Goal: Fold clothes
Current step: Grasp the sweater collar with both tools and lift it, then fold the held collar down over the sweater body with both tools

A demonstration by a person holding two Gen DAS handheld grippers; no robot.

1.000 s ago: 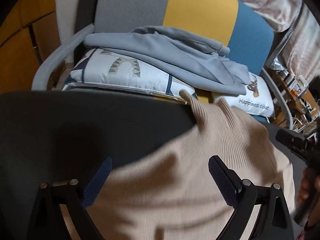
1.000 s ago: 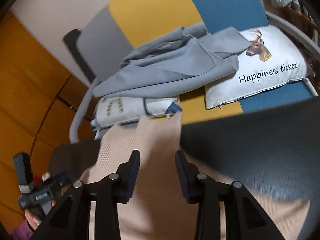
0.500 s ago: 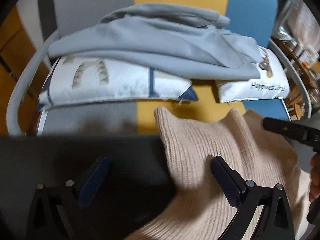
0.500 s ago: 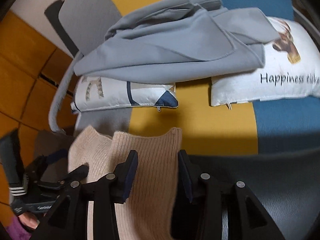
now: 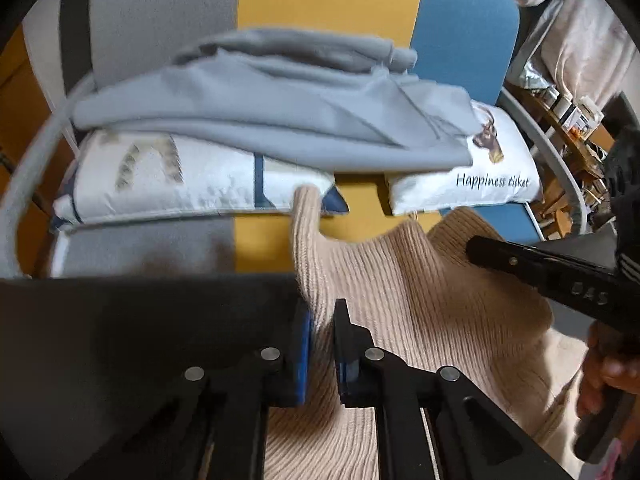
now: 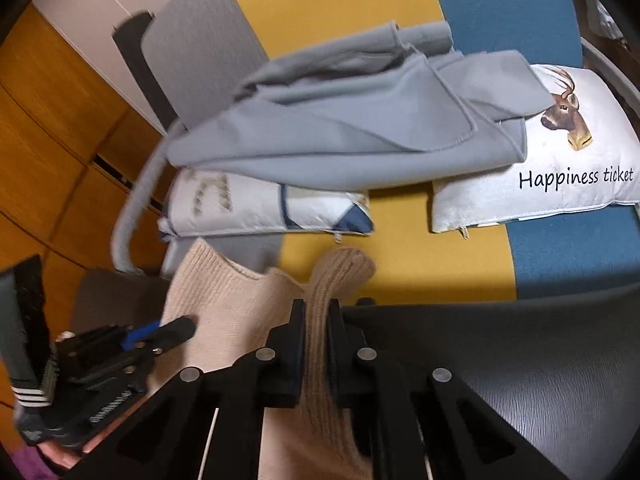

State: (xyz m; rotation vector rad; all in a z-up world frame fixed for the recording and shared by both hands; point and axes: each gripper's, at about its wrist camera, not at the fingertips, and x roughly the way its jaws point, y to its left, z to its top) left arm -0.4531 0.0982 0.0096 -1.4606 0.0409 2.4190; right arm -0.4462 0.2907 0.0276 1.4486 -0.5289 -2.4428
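Left gripper (image 5: 320, 320) is clamped narrow on a ribbed edge of the beige knit sweater (image 5: 420, 300). Right gripper (image 6: 316, 316) is likewise pinched on a raised fold of that sweater (image 6: 240, 304). Sweater lies partly on the dark counter (image 5: 140, 340), its far edge reaching the striped sofa (image 6: 420, 256). Behind it, a grey garment (image 6: 340, 136) rests on two white cushions, one (image 6: 560, 184) printed with a deer.

Both wrist views close, angled down; share beige sweater (image 5: 400, 280), sofa (image 6: 400, 0).
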